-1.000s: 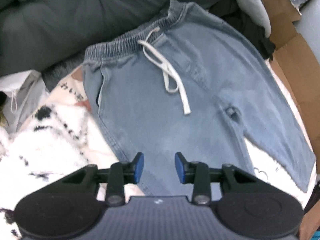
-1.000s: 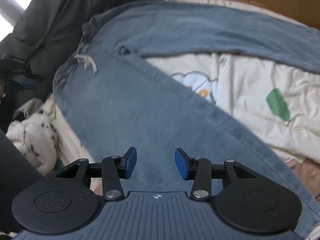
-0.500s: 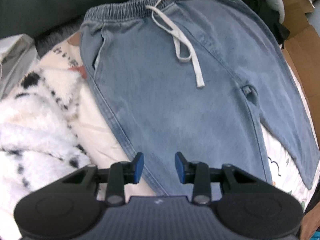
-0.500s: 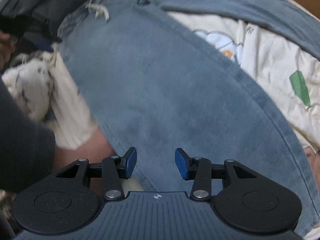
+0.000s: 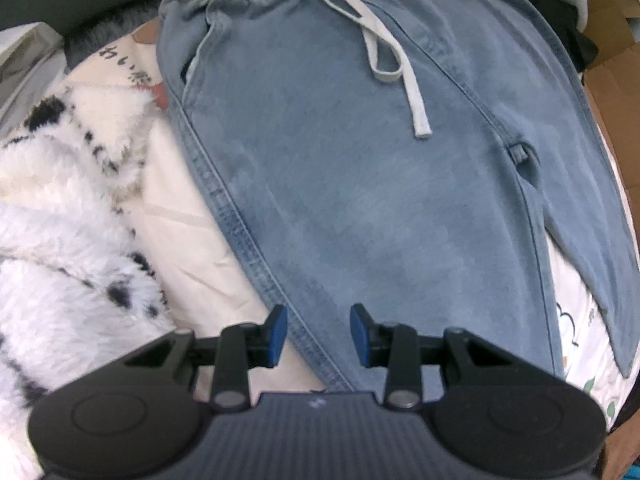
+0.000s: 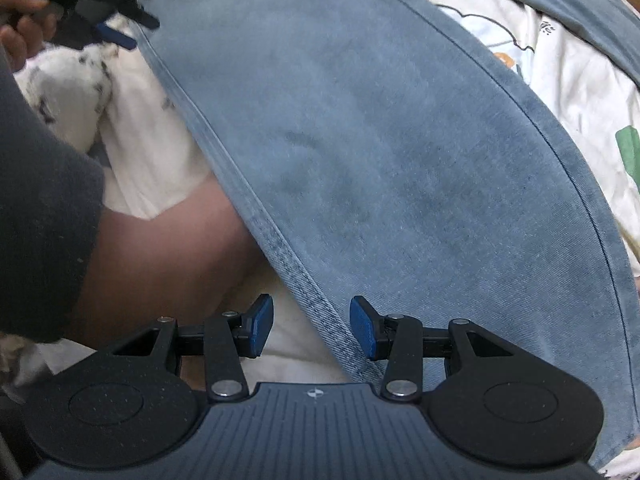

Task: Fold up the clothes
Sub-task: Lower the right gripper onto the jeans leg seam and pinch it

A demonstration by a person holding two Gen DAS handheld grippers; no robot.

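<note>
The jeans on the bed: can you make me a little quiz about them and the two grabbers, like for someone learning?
1. True or false: the jeans have a white drawstring at the waistband.
2. Which edge of the jeans sits between the open jaws of both the left gripper and the right gripper?
A. the waistband
B. the side seam
C. the drawstring end
3. Fill in: beside the jeans lies a fluffy white blanket with ___ spots.

Key: 1 true; 2 B; 3 black
</note>
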